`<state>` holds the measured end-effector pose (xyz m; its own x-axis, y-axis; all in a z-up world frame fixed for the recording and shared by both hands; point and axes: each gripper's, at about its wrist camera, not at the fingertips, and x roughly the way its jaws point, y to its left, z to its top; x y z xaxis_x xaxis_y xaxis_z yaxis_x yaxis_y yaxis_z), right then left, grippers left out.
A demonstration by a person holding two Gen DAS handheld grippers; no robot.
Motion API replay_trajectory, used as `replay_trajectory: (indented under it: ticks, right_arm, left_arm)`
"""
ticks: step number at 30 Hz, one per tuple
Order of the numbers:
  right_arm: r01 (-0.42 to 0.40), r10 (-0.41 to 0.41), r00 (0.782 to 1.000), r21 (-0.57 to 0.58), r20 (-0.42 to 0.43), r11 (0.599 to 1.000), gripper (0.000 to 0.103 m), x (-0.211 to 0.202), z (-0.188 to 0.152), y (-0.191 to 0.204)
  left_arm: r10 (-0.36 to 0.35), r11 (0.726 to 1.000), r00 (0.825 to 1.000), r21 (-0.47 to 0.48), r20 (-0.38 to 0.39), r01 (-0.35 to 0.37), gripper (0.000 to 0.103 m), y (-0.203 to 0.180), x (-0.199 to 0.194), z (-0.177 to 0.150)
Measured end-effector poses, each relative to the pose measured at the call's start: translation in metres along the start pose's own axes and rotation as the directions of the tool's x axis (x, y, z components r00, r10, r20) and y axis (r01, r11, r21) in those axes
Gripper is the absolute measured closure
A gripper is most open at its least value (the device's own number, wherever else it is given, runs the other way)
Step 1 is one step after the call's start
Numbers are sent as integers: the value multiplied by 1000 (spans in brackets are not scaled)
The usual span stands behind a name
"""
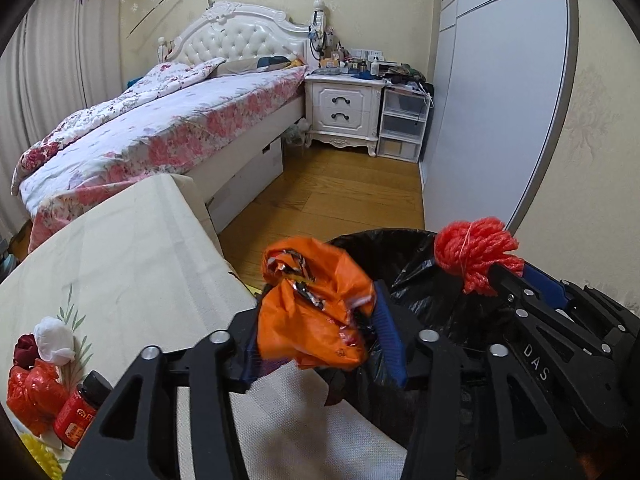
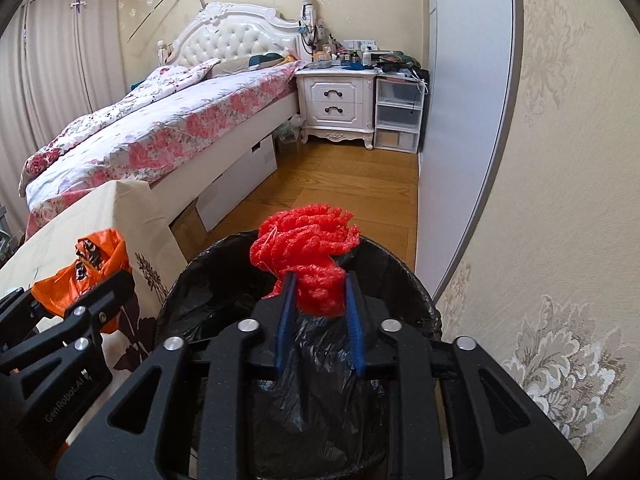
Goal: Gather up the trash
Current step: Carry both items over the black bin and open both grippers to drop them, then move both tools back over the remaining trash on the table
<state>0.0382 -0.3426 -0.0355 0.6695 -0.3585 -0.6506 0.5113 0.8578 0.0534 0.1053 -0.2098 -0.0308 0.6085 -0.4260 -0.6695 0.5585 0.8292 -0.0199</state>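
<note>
My left gripper (image 1: 316,312) is shut on a crumpled orange plastic bag (image 1: 316,304), held at the near left rim of a bin lined with a black bag (image 1: 404,264). My right gripper (image 2: 318,300) is shut on a red foam net (image 2: 308,248), held over the open bin (image 2: 208,292). In the left wrist view the right gripper (image 1: 504,276) with the red net (image 1: 476,252) hangs over the bin's right side. In the right wrist view the left gripper (image 2: 100,292) with the orange bag (image 2: 96,268) is at the left of the bin.
A table with a cream floral cloth (image 1: 120,248) stands left of the bin; on it lie a white wad (image 1: 54,340), red crumpled wrappers (image 1: 32,392) and a red jar with a black lid (image 1: 80,412). A bed (image 1: 160,128), nightstand (image 1: 344,112) and wardrobe (image 1: 500,100) stand beyond on wooden floor.
</note>
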Motion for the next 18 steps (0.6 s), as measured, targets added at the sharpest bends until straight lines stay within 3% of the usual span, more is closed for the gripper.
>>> replay_trajectory:
  ticks: [3, 6, 18]
  right_arm:
    - [6, -6, 1000, 8, 0, 1000, 69, 0, -1, -3]
    - [14, -14, 1000, 10, 3, 1000, 66, -2, -3, -4]
    - [17, -16, 1000, -7, 21, 1000, 53, -20, -3, -2]
  left_arm:
    - [8, 1000, 1000, -15, 20, -8, 35, 2, -3, 0]
    - [13, 1000, 1000, -19, 23, -13, 30, 1, -4, 0]
    - [47, 998, 998, -42, 47, -45, 28, 17, -26, -2]
